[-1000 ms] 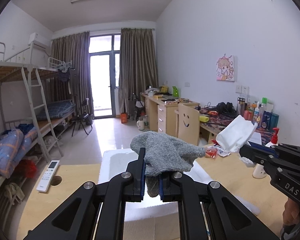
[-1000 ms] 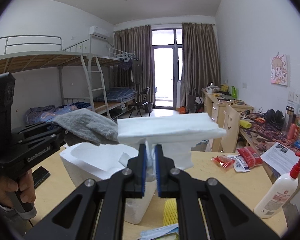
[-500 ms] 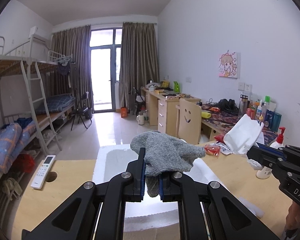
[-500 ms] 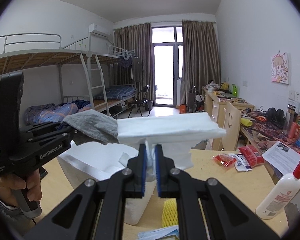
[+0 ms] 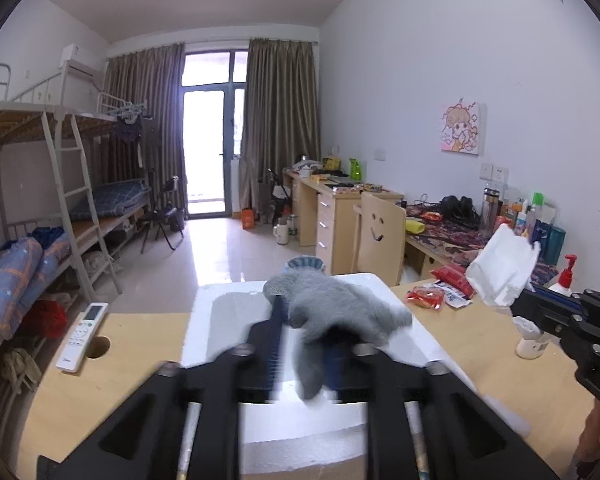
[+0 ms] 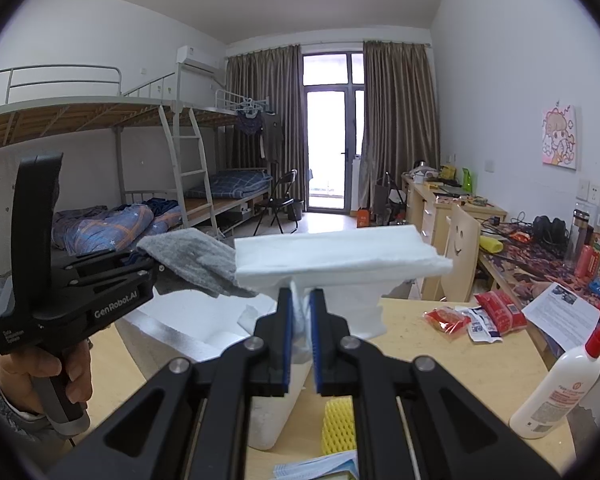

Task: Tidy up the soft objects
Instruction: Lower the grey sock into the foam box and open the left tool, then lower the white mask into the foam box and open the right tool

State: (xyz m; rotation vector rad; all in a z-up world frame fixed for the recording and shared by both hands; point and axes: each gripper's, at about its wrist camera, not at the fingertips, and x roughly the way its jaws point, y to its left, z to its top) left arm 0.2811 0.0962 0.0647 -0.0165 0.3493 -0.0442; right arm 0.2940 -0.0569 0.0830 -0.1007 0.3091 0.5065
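A grey knitted cloth (image 5: pixel 340 308) hangs over an open white foam box (image 5: pixel 198 320) on the wooden table. My left gripper (image 5: pixel 304 320) is over the box and its jaws are opening. The cloth sags between the blurred fingers and drapes over the right one, no longer pinched. In the right wrist view the left gripper (image 6: pixel 154 268) is at left with the grey cloth (image 6: pixel 196 260) at its tip. My right gripper (image 6: pixel 300 300) is shut on a white soft pack (image 6: pixel 340 256), held in the air beside the foam box (image 6: pixel 172 332).
A white remote (image 5: pixel 82 336) lies by a hole in the table at left. Red snack packets (image 6: pixel 444 318), a paper sheet and a pump bottle (image 6: pixel 556 392) sit at right. A yellow foam net (image 6: pixel 338 420) lies near the front. A hand (image 6: pixel 40 376) grips the left handle.
The left jaws have parted and the grey cloth has slumped lower between them over the foam box. The right gripper and its white pack have kept still.
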